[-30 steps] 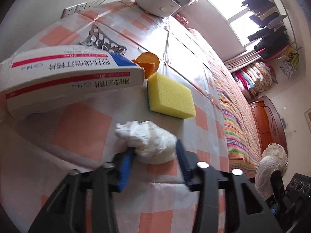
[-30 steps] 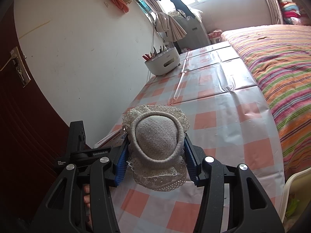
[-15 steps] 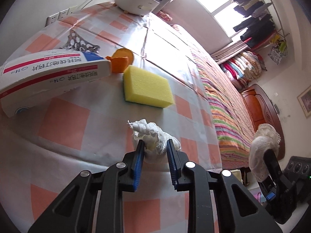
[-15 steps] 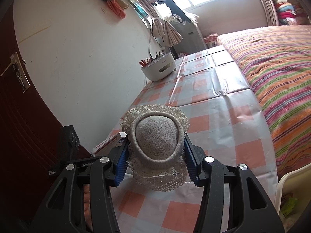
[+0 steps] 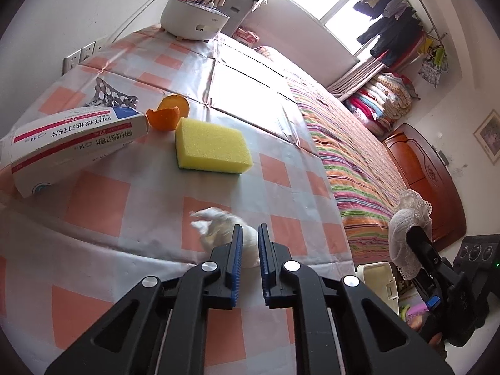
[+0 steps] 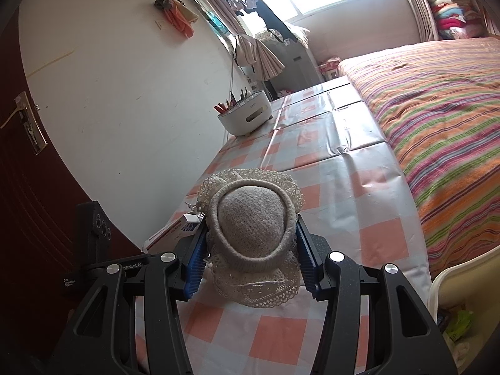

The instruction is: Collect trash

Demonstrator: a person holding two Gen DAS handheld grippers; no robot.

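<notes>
Checkered tablecloth (image 5: 103, 206) edge: left hand-held gripper (image 5: 248, 234) pinches crumpled tissue (image 5: 218, 228); right hand-held gripper (image 6: 251, 234) clasps hat (image 6: 253, 231).

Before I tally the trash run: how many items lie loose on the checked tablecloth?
4: medicine box at left, orange peel beside it, yellow sponge in the middle, foil blister behind. More may be hidden.

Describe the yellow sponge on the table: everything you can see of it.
The sponge is a rectangular block of porous bright yellow foam with a thin dark green layer showing along its bottom edge. It looks whole and dry, and lies flat on the checked tablecloth. An orange peel sits close to its far left corner; whether they touch is unclear. The medicine box is to its left, apart. Neither tool touches it.
</notes>
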